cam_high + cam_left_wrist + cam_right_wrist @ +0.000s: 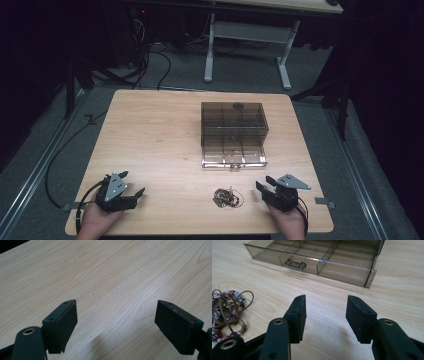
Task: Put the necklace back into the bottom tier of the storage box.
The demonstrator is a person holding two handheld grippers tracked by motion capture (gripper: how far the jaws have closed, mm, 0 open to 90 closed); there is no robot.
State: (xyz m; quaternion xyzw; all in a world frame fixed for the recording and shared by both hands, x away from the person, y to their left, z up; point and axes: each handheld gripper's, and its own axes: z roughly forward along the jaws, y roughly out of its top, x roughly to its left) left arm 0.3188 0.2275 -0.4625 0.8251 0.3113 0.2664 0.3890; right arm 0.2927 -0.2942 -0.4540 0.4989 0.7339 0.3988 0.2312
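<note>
Both grippers are sitting near the front edge of the light wooden table [150,130], jaws wide apart, holding nothing: left gripper [131,188], right gripper [265,184]. Between them a tangled brown beaded cord [227,197] is lying, partly cut off in the right gripper view, just in front of the smoky transparent plastic drawer box [232,131], whose drawer is hanging open.

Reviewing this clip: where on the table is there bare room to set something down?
Free: the left half of the table, between the organizer box and the left gripper. Crowded: the near strip from the open drawer to the beaded cord, beside the right gripper.
</note>
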